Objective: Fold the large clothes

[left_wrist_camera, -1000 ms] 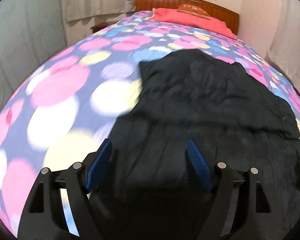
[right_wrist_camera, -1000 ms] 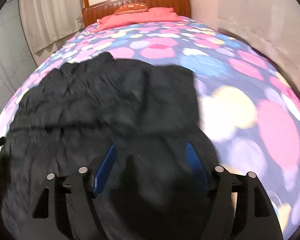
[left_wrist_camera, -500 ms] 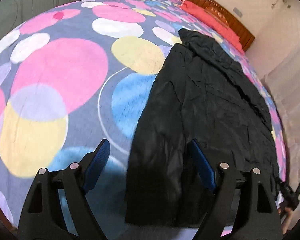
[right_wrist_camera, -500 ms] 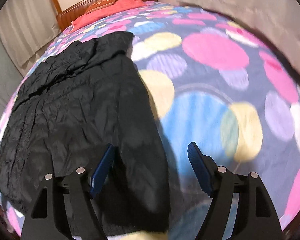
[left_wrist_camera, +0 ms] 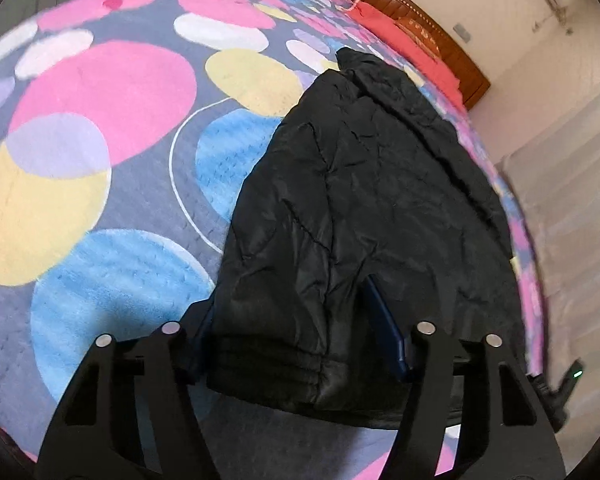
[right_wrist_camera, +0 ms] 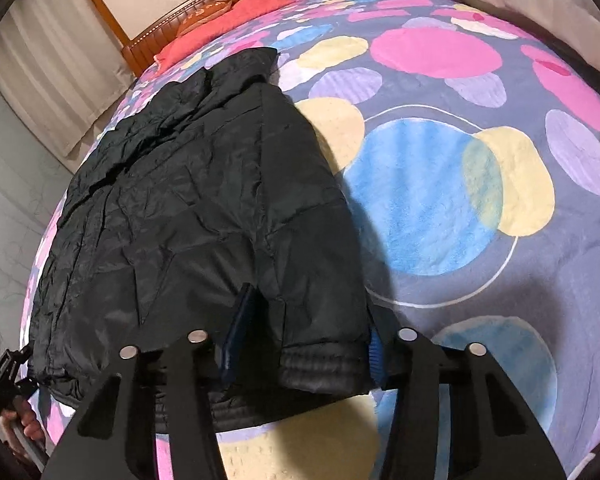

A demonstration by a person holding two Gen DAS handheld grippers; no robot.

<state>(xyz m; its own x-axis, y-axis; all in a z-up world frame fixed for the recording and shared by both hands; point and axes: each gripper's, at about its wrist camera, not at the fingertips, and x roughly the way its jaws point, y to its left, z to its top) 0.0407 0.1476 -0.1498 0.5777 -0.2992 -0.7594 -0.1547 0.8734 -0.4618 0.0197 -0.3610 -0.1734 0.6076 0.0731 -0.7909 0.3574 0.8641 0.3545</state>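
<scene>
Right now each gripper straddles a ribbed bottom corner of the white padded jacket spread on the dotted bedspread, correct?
Only the colour is wrong: the padded jacket is black, as both wrist views show. The left gripper and right gripper do straddle its ribbed corners on the dotted bedspread.

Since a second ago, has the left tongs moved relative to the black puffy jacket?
Yes. The left tongs has advanced to the black puffy jacket, now straddling its ribbed hem corner on the polka-dot bedspread, where earlier it hovered over the jacket's middle.
</scene>
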